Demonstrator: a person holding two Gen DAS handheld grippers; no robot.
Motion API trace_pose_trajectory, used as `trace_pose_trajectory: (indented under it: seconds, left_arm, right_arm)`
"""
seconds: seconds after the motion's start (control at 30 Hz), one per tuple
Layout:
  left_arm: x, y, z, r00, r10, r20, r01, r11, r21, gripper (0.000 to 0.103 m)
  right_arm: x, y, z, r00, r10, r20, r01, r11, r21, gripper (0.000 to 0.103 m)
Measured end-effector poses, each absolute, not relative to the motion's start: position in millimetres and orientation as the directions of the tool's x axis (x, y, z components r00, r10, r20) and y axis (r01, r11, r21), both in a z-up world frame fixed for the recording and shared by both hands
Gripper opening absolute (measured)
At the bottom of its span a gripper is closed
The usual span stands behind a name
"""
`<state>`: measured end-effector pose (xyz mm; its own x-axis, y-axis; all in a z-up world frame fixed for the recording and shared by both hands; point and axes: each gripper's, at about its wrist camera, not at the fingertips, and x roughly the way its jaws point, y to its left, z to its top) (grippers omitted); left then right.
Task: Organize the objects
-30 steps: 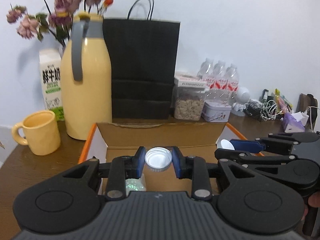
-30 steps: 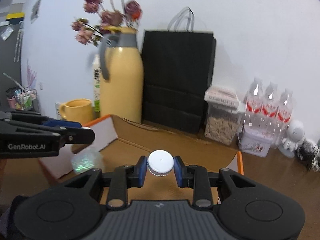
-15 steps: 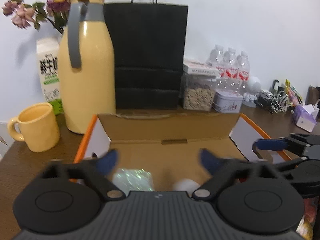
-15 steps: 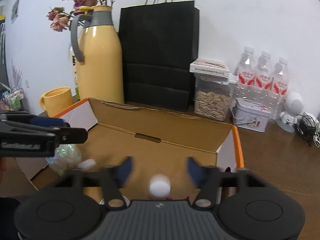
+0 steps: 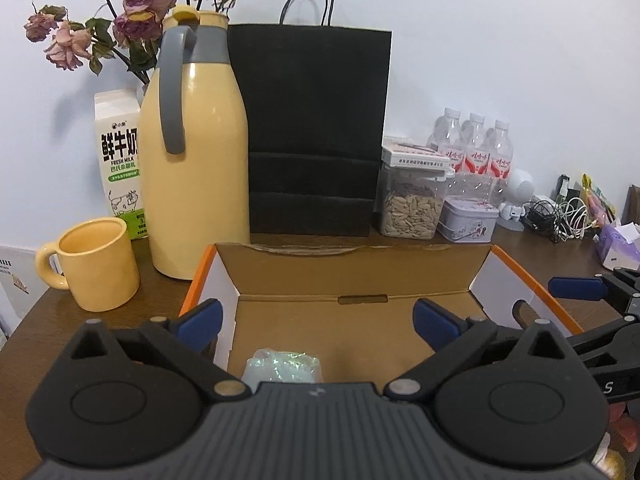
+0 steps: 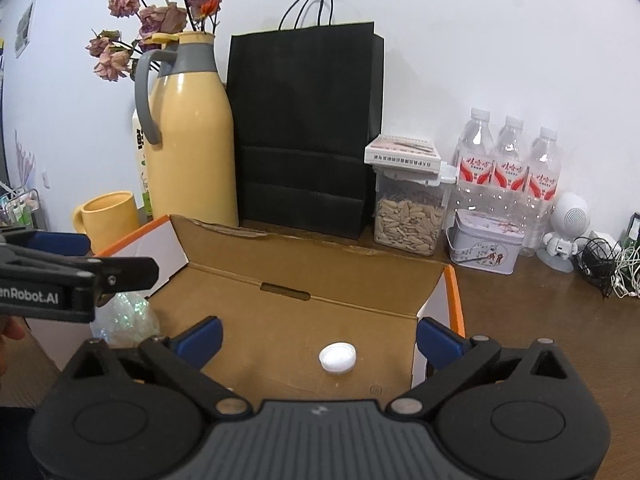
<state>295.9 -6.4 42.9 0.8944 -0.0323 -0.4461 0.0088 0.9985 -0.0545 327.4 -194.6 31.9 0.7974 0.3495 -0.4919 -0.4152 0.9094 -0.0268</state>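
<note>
Two grippers hang over an open cardboard box (image 6: 304, 312) on a brown table (image 6: 540, 304). The right gripper (image 6: 318, 338) is opening its blue fingers wide, with nothing pressed between them. A white bottle cap (image 6: 337, 357) lies flat on the box floor, loose between the fingers. The left gripper (image 5: 318, 320) has its fingers wide apart and holds nothing. A shiny crinkly ball (image 5: 282, 366) sits in the box at six o'clock from them. A yellow jug (image 5: 196, 176) stands at eleven o'clock from the box.
</note>
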Motion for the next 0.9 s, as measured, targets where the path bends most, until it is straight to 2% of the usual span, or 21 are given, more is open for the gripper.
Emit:
trace_pose_trajectory:
  seconds: [0.43,0.9]
  left_arm:
    - [260.5,-3.9,66.6,0.932,0.003,-0.364,-0.021,0.999,-0.045,0.103]
    - [201.8,-3.6,73.9,0.931,0.044,-0.362,-0.057,0.998,-0.025,0.103]
  right_arm:
    - [296.2,-204.0,52.6,0.839,0.344,-0.420,-0.397,0.917,-0.042,0.103]
    - [233.8,-236.8,60.4,0.867,0.294,-0.403,-0.342,0.938,-0.051,0.103]
